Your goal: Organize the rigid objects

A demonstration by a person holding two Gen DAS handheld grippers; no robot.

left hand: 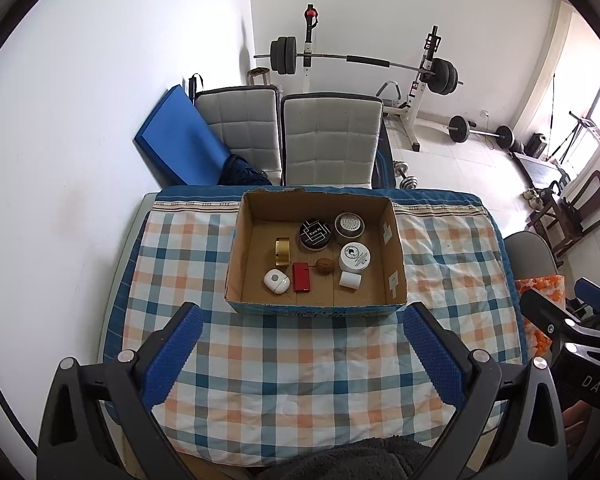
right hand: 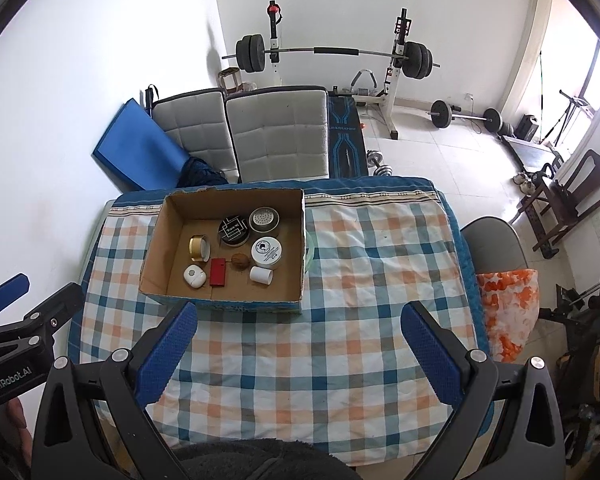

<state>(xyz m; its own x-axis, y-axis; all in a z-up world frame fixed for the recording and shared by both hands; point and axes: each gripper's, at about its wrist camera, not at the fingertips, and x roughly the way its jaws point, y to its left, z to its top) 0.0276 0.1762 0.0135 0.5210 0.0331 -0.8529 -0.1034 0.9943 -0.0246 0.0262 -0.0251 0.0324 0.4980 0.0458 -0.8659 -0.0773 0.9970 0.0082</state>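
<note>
Right at the middle of the table, on a blue, orange and white checked cloth (left hand: 300, 360), sits an open brown cardboard box (left hand: 315, 305) with a blue printed outer front — its flaps gone, its far rim ragged. Inside, the rigid things lie apart on the floor of the box: a gold ring-shaped tape roll (left hand: 283, 251) standing on edge, a round black tin with a white line pattern (left hand: 314, 233), a grey round tin with a dotted lid (left hand: 349, 224), a white round jar with a printed lid (left hand: 354, 257), a small brown walnut (left hand: 324, 267), a flat red rectangular case (left hand: 301, 277), a white rounded gadget (left hand: 276, 281) and a short white cylinder (left hand: 349, 280). Both tongs hover short of the box, touching nothing — the left gripper (left hand: 300, 316) spread wide, the right gripper (right hand: 299, 314) spread wide too.
</note>
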